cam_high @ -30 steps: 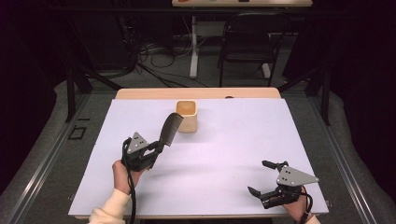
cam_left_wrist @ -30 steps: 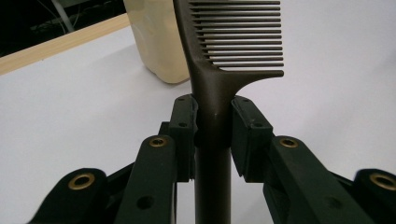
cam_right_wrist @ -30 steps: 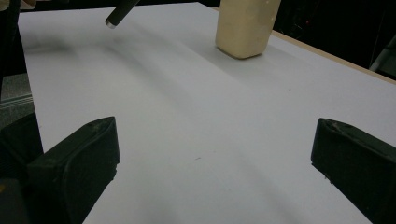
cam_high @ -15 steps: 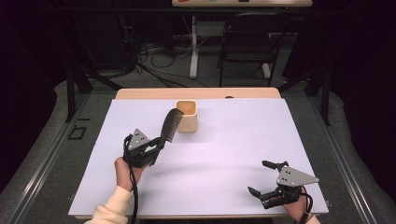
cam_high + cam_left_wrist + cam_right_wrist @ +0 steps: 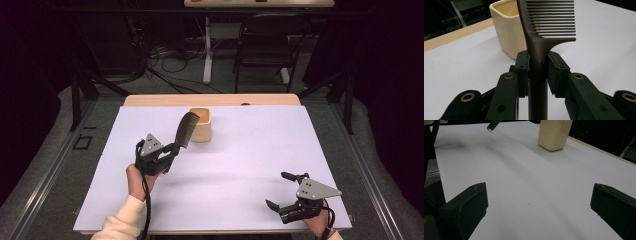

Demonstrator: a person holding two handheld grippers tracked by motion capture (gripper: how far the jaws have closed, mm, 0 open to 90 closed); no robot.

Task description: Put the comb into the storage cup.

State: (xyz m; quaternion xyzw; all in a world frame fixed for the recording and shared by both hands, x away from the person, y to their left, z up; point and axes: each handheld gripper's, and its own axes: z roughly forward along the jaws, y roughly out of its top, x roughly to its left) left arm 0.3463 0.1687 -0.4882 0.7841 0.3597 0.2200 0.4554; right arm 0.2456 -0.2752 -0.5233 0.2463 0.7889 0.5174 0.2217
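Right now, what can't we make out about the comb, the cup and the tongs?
- Comb: top cut off by the left gripper view's upper edge.
- Cup: inside too small and shadowed in the high view; the comb head covers part of its rim.
- Cup top: cut off in the right gripper view.
- Right tongs: fingertips cut off by the right gripper view's edges.

Your left black two-jaw gripper (image 5: 172, 149), at centre left of the high view, carries a grey three-cornered plate with small dark screw holes, and a thick black cable trails from it over your cream knitted sleeve (image 5: 119, 224) at the bottom left. In the left gripper view, its matte black linkage arms show brass-ringed pivot holes. Your right black two-jaw gripper (image 5: 280, 190), at lower right, bears the same grey plate.
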